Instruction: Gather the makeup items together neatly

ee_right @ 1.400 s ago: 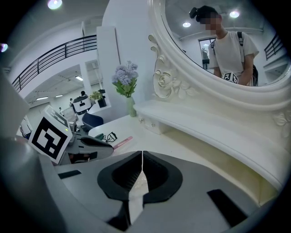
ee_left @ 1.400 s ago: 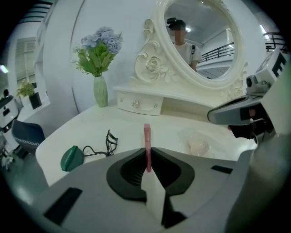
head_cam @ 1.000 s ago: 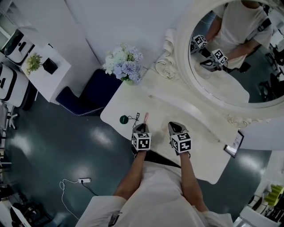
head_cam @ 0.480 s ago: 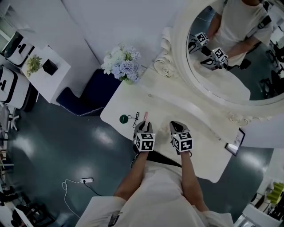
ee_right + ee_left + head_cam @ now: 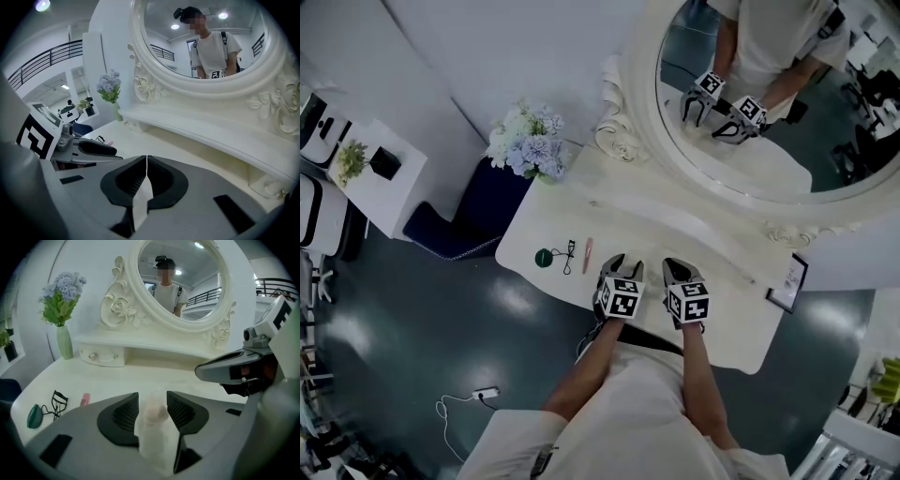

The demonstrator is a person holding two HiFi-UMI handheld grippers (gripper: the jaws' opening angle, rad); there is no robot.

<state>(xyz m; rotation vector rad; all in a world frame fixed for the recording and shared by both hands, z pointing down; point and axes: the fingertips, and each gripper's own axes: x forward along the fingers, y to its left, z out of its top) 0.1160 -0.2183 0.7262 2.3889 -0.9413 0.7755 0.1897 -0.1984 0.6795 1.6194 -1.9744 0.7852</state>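
Three makeup items lie in a row near the white vanity table's (image 5: 712,319) left end: a green round piece (image 5: 544,257), a black eyelash curler (image 5: 568,255) and a pink tube (image 5: 588,254). The left gripper view shows the same green piece (image 5: 33,416), curler (image 5: 58,401) and tube (image 5: 85,399) to its left. My left gripper (image 5: 624,268) sits just right of the tube. Its jaws are opening (image 5: 152,403), with only a pale blur between them and the pads pressing on nothing. My right gripper (image 5: 680,270) hovers beside it, shut and empty (image 5: 146,161).
A vase of pale flowers (image 5: 530,150) stands at the table's back left. A large oval mirror (image 5: 750,94) rises behind a raised shelf with a small drawer (image 5: 101,356). A framed card (image 5: 789,281) stands at the right end. A dark blue chair (image 5: 455,220) is left of the table.
The pink tube, earlier at my left gripper's tips, now lies on the table beside the curler. The left gripper has opened and drawn back to the right. The right gripper stays shut.
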